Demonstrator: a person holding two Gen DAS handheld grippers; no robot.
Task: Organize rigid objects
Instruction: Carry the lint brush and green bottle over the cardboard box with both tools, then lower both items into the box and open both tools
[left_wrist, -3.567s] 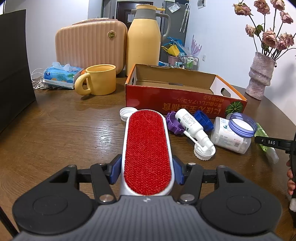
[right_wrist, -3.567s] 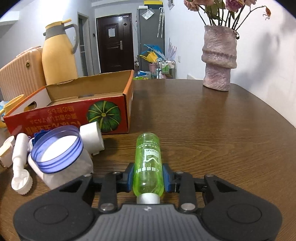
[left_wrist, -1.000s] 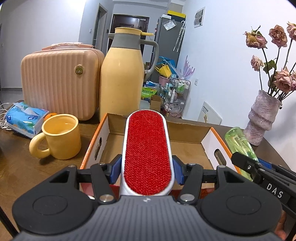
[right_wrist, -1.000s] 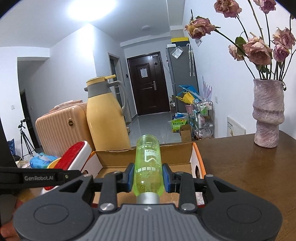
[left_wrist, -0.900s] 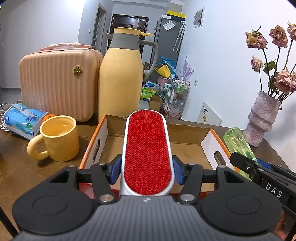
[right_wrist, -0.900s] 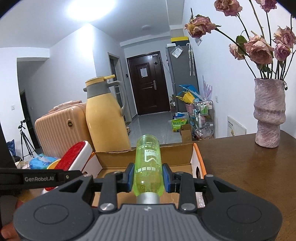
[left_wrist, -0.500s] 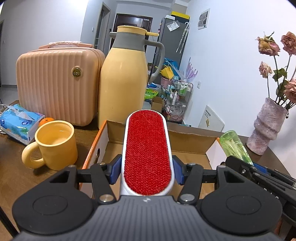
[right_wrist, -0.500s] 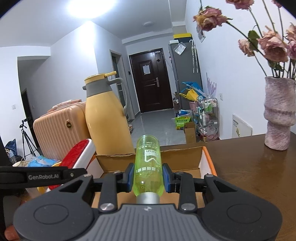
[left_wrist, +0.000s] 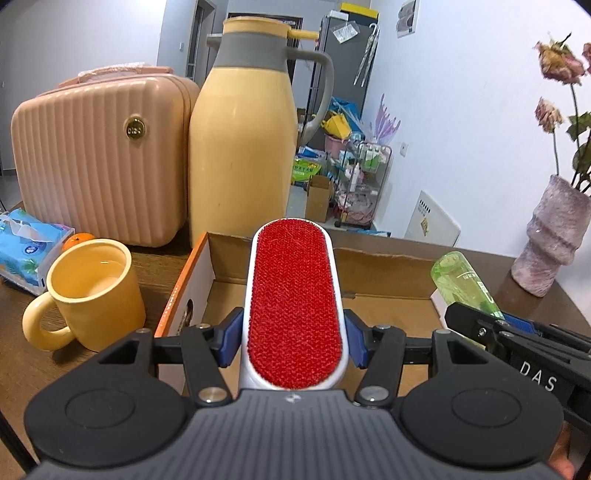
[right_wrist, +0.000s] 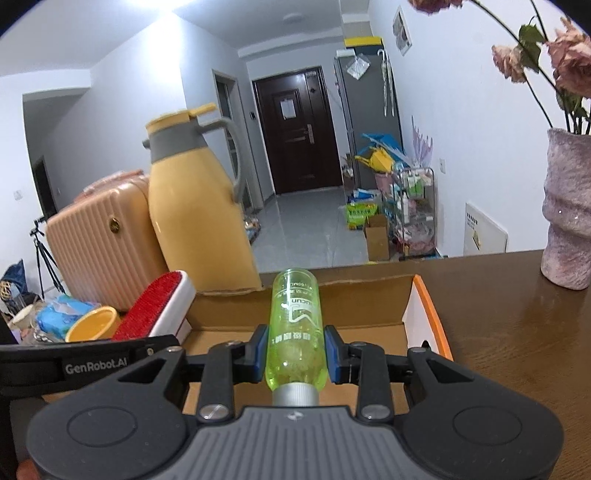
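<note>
Gripping the brush, the left gripper has moved from beside the table clutter to above the box; the right gripper, clamped on the bottle, hangs alongside. Bare box floor lies ahead, thermos beyond its far wall.

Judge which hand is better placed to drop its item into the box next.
Left, narrowly. The left gripper holds the brush over the box floor; the right gripper holds the bottle nearer the box's edge.
</note>
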